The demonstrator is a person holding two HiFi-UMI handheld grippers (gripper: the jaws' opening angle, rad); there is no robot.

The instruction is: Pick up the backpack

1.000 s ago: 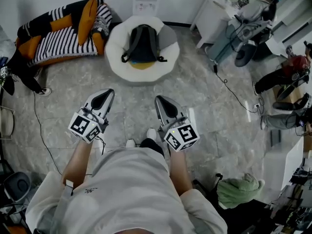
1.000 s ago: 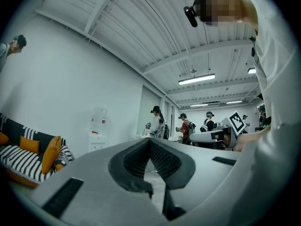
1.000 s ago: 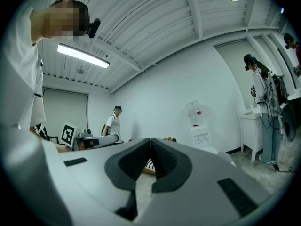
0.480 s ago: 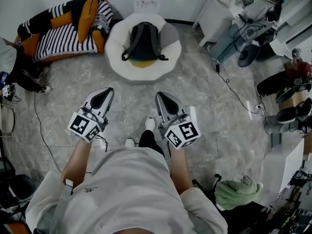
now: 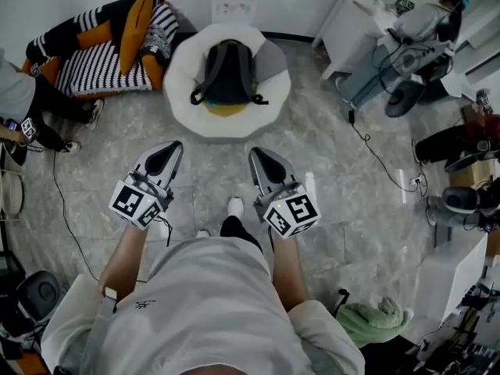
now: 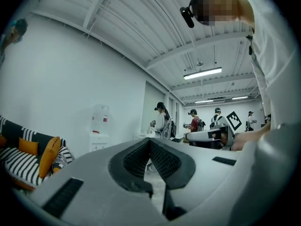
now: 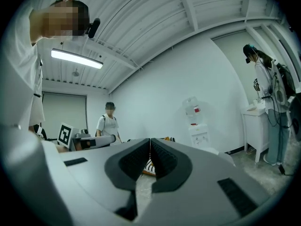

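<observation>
I am holding the left gripper (image 5: 168, 153) and the right gripper (image 5: 259, 159) level in front of me, side by side, and both are sitting fully closed with nothing between their pads. Each gripper's own view is showing its two jaws meeting at the tips, with only the room beyond them. The backpack (image 5: 228, 73) is lying well ahead of both grippers, roughly midway between the lines they are pointing along. It is resting strap side up on a round white cushion (image 5: 184, 92), which is sitting on the floor (image 5: 328, 155). A striped sofa (image 5: 90, 62) is sitting ahead and off to the left of the left gripper. As I am reading it, nothing of the task is done yet: the backpack is lying untouched, with a stretch of bare floor separating it from the grippers. The whole job is remaining: closing that gap, opening a gripper, taking a strap or the top loop, and lifting the backpack clear of the cushion.
</observation>
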